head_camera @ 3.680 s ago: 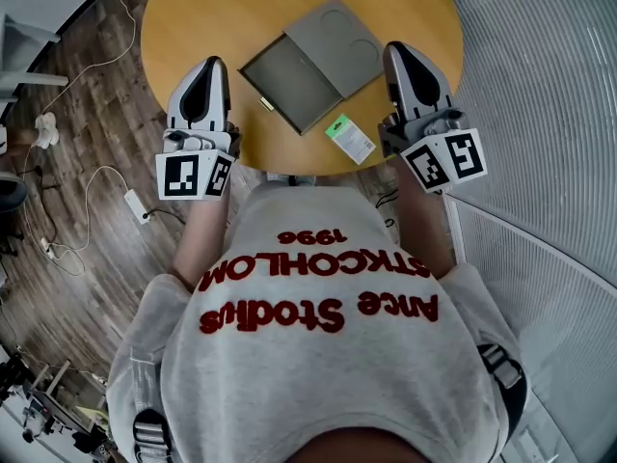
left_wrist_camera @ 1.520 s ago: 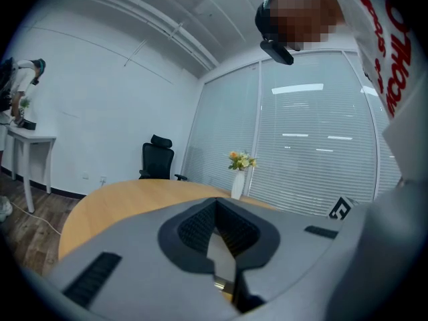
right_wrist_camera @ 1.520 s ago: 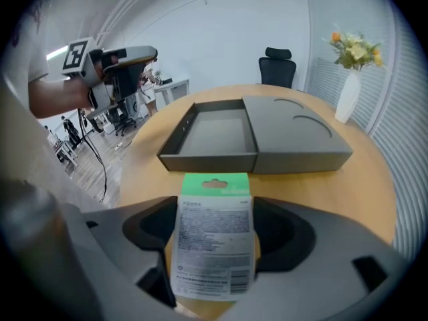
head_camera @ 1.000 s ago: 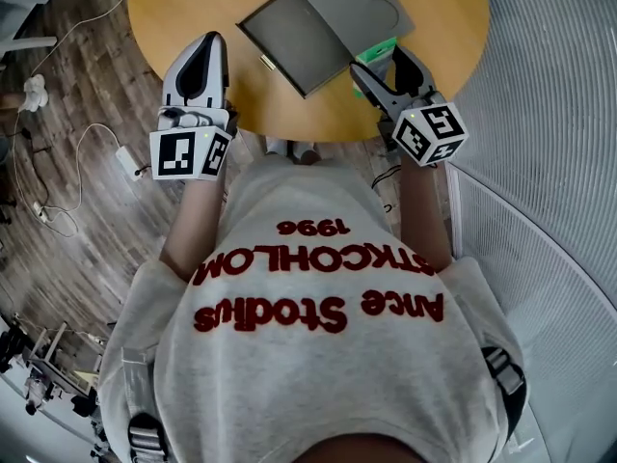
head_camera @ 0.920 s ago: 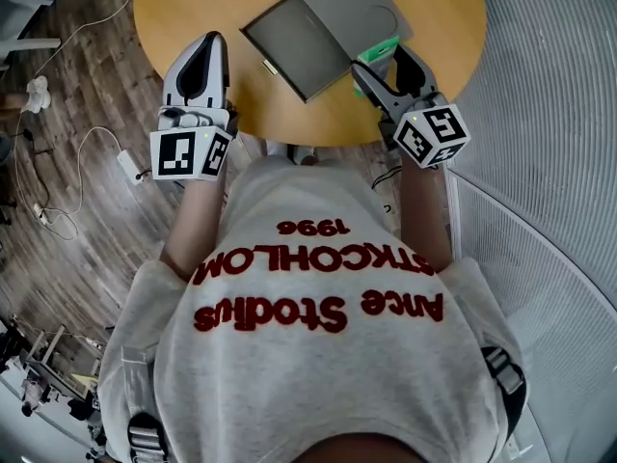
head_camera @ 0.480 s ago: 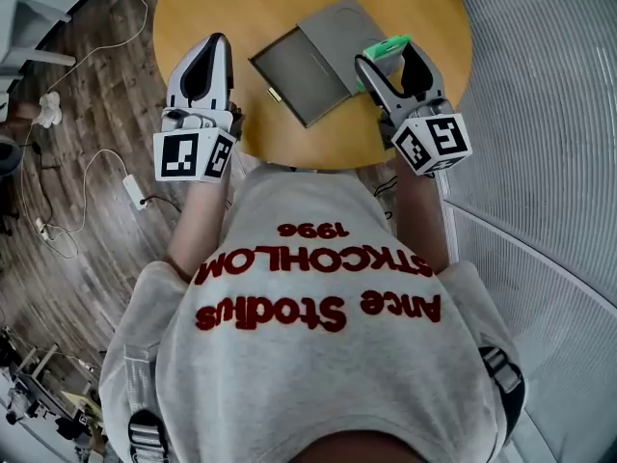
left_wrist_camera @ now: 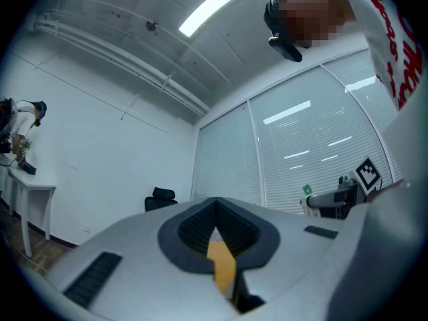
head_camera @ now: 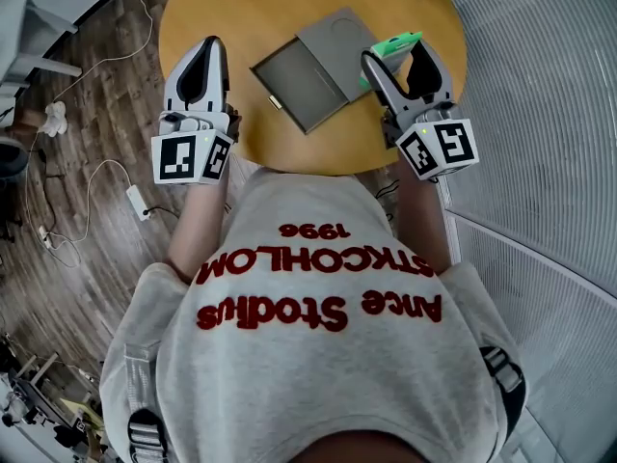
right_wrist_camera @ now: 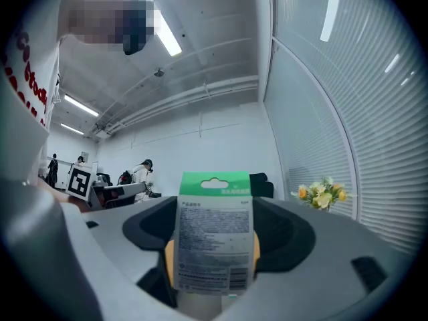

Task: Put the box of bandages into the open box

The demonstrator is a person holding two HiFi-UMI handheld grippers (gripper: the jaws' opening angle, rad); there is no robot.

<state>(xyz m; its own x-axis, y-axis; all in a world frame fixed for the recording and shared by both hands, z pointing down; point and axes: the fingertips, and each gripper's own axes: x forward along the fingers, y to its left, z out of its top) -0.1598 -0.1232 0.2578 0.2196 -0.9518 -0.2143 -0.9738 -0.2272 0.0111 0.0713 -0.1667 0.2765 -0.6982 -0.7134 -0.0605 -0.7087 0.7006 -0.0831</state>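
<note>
**a:** where are we at with the bandage job? is the pack in yet?

**b:** nope, we're mid-carry by my read. my right gripper is clamped on the box of bandages. it's pinched at the lower end and the green hang-tab end sticks out past the jaws. from the head view it's held up off the round table, just right of the grey cover, so it's not over the opening yet.

**a:** and the left one?

**b:** my left gripper has its jaws pressed together on nothing. it's parked over the table edge, well left of the open box.

**a:** so what's next?

**b:** i'd say swing the right one left and a bit toward me until the pack sits over the empty tray part. the gripper view is staring at the ceiling, so the pack looks tipped up. i'd lay it flat, lower it in, then let go. it looks light and thin, so i'd release low so it doesn't bounce onto the cover. the tray might also slide if i bump its wall.
</note>
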